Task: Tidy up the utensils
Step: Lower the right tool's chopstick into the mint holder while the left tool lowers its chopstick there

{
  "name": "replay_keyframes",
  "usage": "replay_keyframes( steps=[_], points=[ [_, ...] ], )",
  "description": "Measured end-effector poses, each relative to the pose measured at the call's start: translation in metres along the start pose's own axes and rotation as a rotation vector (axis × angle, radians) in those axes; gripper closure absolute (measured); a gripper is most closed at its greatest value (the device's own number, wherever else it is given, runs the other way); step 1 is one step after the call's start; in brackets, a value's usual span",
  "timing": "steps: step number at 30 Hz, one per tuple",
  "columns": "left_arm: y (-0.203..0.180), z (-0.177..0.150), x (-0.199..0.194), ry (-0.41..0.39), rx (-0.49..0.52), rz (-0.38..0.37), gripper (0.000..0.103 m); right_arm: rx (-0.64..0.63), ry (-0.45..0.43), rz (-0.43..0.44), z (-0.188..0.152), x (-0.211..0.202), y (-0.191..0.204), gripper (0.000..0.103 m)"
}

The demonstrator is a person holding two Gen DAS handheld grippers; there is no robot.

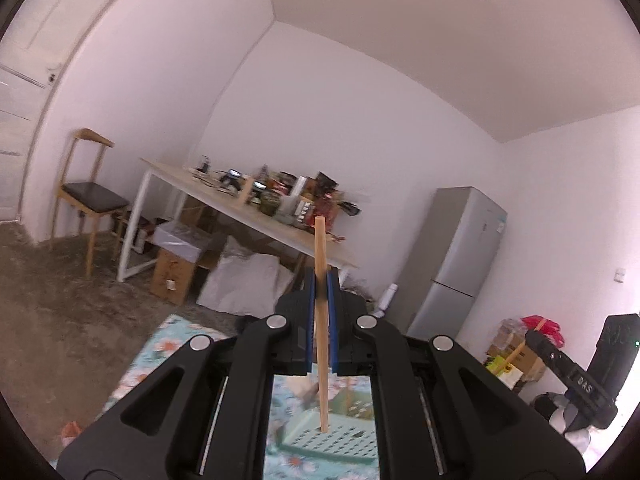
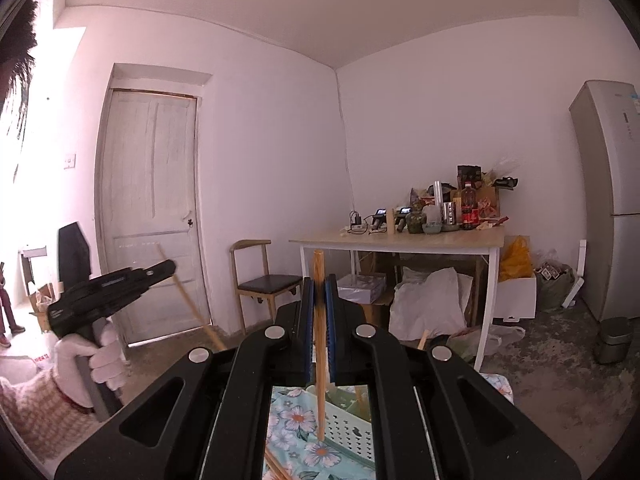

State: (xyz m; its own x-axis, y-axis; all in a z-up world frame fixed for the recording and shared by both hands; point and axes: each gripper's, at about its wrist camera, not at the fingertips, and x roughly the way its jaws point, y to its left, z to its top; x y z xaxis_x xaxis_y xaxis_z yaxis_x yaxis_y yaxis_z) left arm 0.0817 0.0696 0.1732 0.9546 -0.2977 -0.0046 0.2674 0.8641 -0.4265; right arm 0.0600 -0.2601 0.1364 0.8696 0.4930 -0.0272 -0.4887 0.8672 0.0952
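My left gripper (image 1: 321, 280) is shut on a wooden chopstick (image 1: 321, 320) that stands upright between the blue pads, its lower end above a pale green perforated basket (image 1: 340, 438). My right gripper (image 2: 319, 288) is shut on another wooden chopstick (image 2: 319, 340), also upright, over the same basket (image 2: 348, 430). The left gripper also shows in the right wrist view (image 2: 170, 267) at the left, held by a white-gloved hand, chopstick (image 2: 192, 308) slanting down. The right gripper body appears in the left wrist view (image 1: 568, 372). More chopsticks (image 2: 276, 464) lie on the floral cloth.
A floral cloth (image 1: 160, 356) covers the surface below. Beyond are a wooden chair (image 1: 86, 196), a cluttered table (image 1: 256, 208), boxes and bags beneath it, a grey fridge (image 1: 456, 256), a door (image 2: 154, 208) and a small bin (image 2: 612, 340).
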Motion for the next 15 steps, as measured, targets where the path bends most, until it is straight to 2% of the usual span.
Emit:
replay_keyframes(
  steps=[8, 15],
  points=[
    [-0.026, -0.034, 0.086, 0.096, -0.043, -0.095, 0.098, 0.036, -0.025, -0.014, -0.001, -0.013, -0.018, 0.097],
    [-0.034, -0.072, 0.141, 0.147, 0.015, -0.050, 0.098, 0.047, -0.015, -0.039, -0.007, -0.015, -0.032, 0.097]
  ],
)
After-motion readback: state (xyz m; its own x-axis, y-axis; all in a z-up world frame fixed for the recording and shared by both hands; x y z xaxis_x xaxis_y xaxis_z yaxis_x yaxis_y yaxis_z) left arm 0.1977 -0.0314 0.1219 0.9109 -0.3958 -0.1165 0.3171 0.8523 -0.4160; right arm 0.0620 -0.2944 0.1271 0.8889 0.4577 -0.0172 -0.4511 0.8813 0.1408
